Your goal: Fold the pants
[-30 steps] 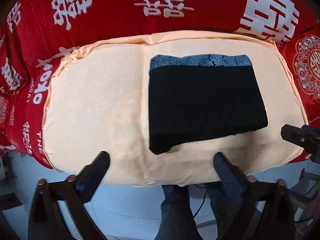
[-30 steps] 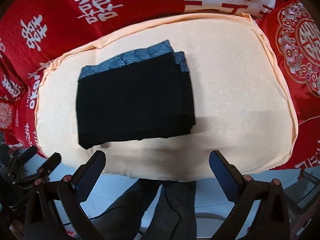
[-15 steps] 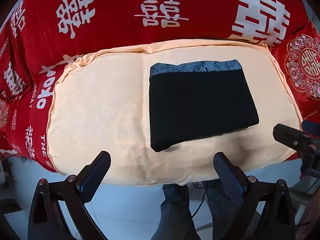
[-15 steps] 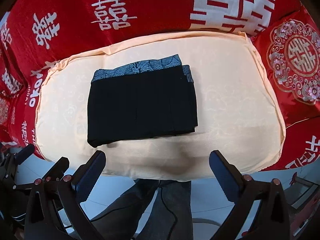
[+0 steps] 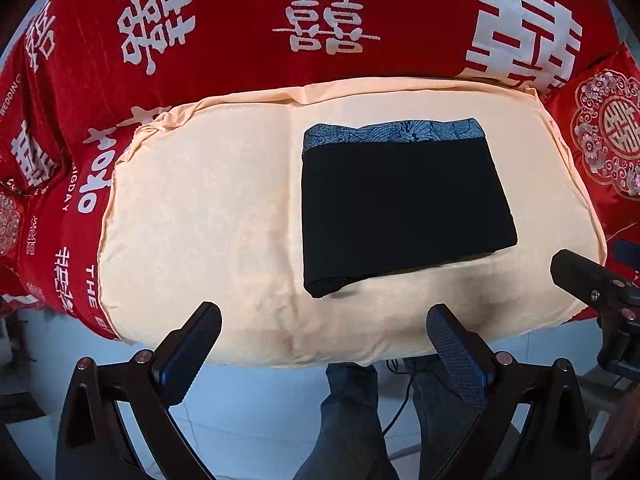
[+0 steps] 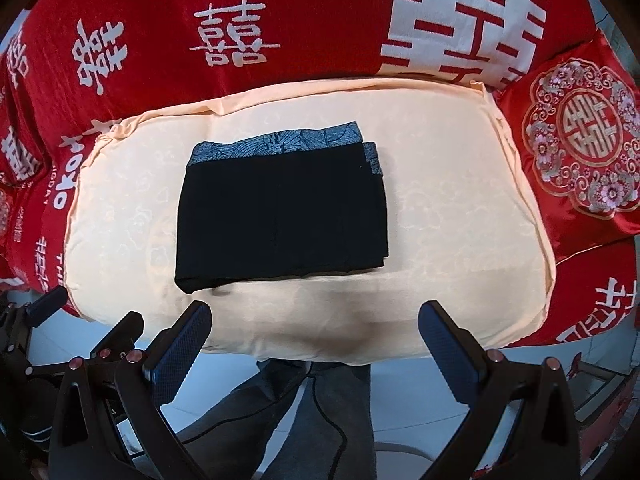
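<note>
Both grippers, left [image 5: 324, 344] and right [image 6: 316, 340], gape wide, empty, clear of the folded pants [image 6: 280, 216]; lift away without snagging.

Left claw [image 5: 324, 330] jaws spread wide, empty, right claw [image 6: 316, 326] likewise agape, empty, both level side by side

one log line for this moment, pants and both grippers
pants: folded rectangle on cushion, patterned band at far edge | left gripper: open, empty, clear of pants | right gripper: open, empty, clear of pants
</note>
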The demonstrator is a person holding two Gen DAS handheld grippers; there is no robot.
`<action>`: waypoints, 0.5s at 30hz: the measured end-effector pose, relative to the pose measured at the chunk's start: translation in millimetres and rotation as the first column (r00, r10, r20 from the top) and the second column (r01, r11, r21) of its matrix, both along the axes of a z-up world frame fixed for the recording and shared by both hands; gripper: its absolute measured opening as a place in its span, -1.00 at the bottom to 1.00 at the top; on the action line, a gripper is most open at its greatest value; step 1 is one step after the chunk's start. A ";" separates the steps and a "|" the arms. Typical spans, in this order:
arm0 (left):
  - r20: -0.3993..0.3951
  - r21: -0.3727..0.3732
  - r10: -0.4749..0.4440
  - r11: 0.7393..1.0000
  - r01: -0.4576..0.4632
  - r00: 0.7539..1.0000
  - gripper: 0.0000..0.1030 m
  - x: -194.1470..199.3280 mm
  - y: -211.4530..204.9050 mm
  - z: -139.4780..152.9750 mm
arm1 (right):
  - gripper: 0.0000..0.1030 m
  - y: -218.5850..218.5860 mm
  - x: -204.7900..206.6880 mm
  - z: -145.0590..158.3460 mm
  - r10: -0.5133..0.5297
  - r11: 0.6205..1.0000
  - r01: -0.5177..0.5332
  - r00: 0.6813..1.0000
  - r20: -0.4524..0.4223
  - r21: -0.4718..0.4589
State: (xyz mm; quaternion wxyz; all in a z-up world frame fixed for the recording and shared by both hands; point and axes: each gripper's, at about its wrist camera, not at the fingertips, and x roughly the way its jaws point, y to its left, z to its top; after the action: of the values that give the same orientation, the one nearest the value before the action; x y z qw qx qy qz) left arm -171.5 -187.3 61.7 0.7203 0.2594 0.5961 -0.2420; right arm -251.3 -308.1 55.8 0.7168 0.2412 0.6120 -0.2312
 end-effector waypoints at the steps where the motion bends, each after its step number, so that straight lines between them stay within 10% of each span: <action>1: 0.002 0.001 0.000 1.000 0.000 1.000 1.00 -0.2 -0.3 0.2 | 1.00 0.2 -0.4 0.5 -0.002 1.000 0.002 1.000 0.001 -0.004; 15: -0.005 0.007 0.006 1.000 -0.006 1.000 1.00 1.9 0.4 -1.4 | 1.00 8.5 4.3 0.7 0.003 1.000 -0.003 1.000 -0.014 -0.031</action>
State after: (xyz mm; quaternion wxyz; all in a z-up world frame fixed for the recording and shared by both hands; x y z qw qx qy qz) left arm -169.6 -186.9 60.4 0.7189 0.2593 0.5994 -0.2383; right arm -247.0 -299.7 56.5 0.7165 0.2276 0.6137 -0.2412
